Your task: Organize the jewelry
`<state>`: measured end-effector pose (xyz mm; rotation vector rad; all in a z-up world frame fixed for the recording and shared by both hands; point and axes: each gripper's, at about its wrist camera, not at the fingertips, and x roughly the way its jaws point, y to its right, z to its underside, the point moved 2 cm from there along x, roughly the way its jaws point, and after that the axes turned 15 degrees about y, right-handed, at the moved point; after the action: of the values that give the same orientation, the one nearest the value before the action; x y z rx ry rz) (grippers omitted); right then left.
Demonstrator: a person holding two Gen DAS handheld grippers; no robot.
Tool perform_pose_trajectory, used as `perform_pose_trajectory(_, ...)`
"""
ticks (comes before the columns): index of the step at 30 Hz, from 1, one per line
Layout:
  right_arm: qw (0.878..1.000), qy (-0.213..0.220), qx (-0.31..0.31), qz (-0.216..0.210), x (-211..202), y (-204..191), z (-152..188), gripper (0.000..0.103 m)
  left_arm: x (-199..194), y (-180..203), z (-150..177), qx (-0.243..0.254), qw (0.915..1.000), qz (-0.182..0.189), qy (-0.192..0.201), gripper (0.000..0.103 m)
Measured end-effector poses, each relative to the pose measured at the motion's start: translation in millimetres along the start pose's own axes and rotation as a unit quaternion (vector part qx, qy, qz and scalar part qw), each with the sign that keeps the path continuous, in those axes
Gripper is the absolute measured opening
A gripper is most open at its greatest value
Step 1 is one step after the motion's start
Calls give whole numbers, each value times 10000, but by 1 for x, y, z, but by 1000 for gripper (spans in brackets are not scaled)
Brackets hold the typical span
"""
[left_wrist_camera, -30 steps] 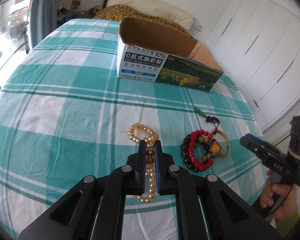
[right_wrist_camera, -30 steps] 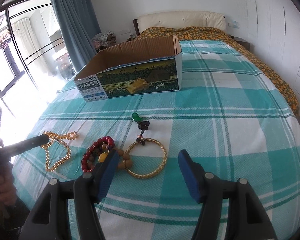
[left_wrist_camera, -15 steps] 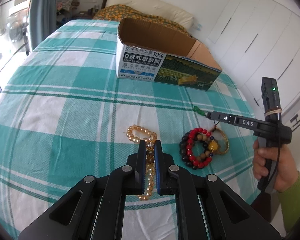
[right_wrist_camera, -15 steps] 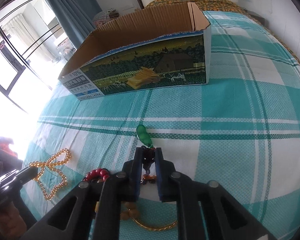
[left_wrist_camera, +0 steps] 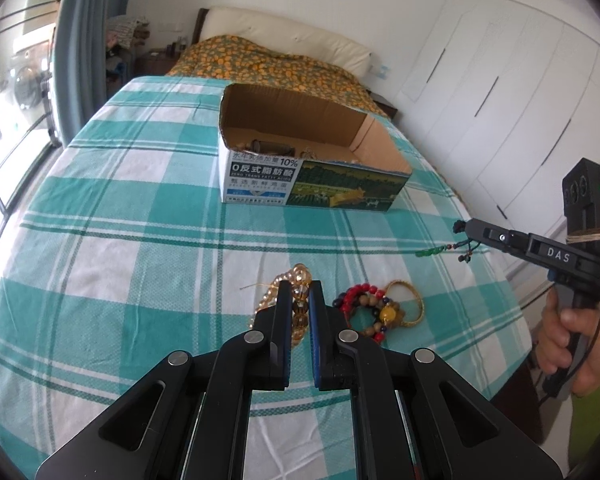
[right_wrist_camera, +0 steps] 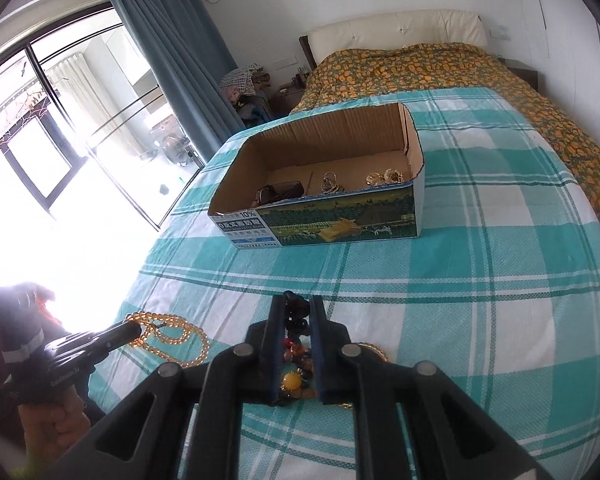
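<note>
Left gripper (left_wrist_camera: 300,300): it points forward and down at the bed. Its jaws are closed on the amber bead strand (left_wrist_camera: 290,280), near the fingertips. Part of the strand lies on the checked bedsheet (left_wrist_camera: 140,280), and part seems raised between the pads.
Left hand: in the right wrist view it is at the lower left, wrapped around the handle (right_wrist_camera: 48,412). It is dark against the bright window, so the pose of the fingers I cannot tell.
Right gripper (left_wrist_camera: 466,229): it is held above the sheet, to the right of the jewelry pile, and tilted a little downward. Its jaws are closed on the dark knotted cord charm (right_wrist_camera: 296,316). The charm is off the bed. Its green bead (left_wrist_camera: 428,253) and small tassels hang below the tips.
Right hand (left_wrist_camera: 568,340): it grips the pistol handle from below, with the fingers curled around it. A green sleeve shows at the wrist.
Red and dark bead bracelets (left_wrist_camera: 364,312): they lie on the sheet just right of the left gripper tips, touching the gold bangle (left_wrist_camera: 410,304).
Cardboard box (right_wrist_camera: 416,200): it stands open on the bed, well apart from the pile. Some jewelry pieces (right_wrist_camera: 384,177) and a dark item lie on its floor.
</note>
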<state>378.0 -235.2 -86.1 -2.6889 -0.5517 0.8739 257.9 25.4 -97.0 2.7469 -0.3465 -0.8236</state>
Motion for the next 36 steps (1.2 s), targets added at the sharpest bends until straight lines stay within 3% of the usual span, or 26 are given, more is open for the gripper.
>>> perform_pose_trajectory(9,9984,189,-527,-83,-21,-29,-3,12,-13,10,-20,234,9996,37,148,5)
perform_pose_trajectory(25,9968,212,-747,-173,-22,-42,-15,12,-6,17,-37,328,9992,154,156,5)
perform_pose_trajectory(36,9944,369,-973,-189,-6,-47,-74,12,10,26,-96,629,9971,189,383,5)
